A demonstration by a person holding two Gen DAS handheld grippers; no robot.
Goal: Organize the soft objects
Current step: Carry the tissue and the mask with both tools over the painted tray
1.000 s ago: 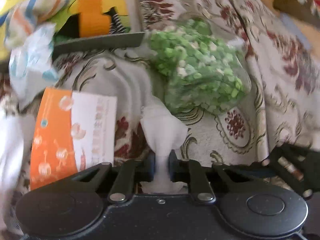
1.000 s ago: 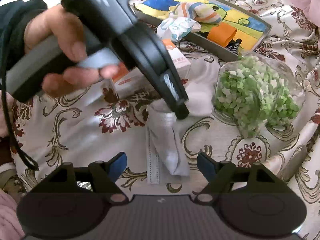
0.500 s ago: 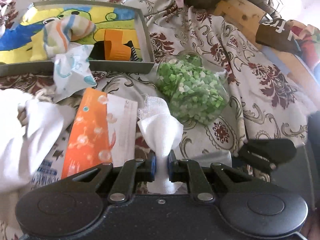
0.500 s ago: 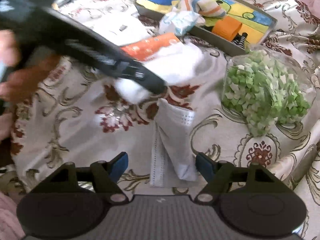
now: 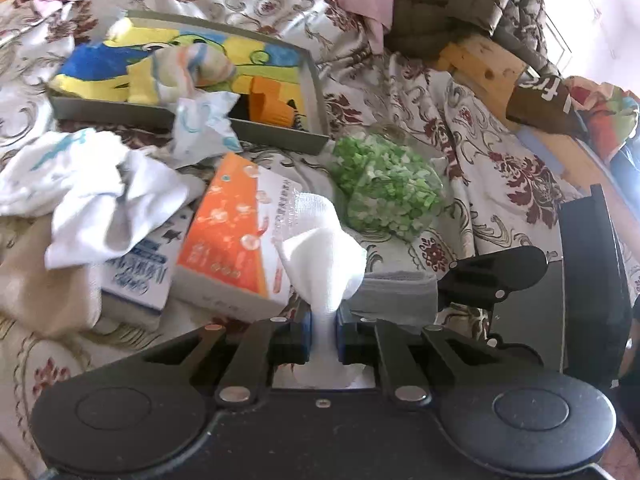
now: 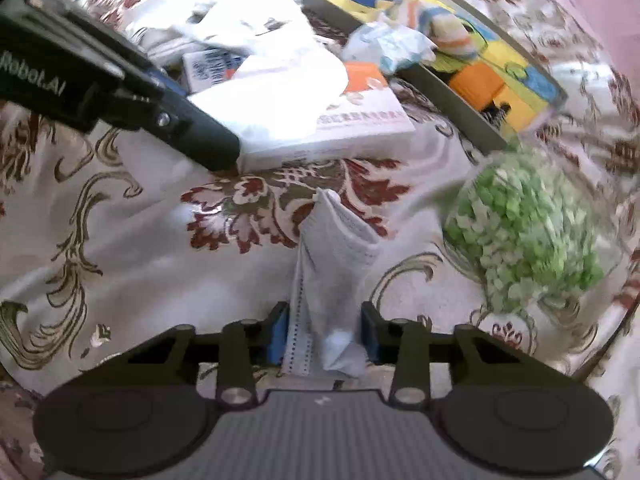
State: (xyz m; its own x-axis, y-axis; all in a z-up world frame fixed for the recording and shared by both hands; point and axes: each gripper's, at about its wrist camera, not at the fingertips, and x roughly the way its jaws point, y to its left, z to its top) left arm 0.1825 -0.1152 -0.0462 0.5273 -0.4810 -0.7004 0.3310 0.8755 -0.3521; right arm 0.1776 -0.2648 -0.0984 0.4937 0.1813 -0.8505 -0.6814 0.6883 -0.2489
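The left gripper is clamped on a white cloth, lifted over the box. The right gripper is closing around the mask, which lies at the jar's nine o'clock.

Black tongs, blue pads, silver screws, white lettering.

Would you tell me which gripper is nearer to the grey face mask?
Right. The right gripper straddles the face mask, jaws closing on it; the left gripper, clamping a white cloth, is off beside it.
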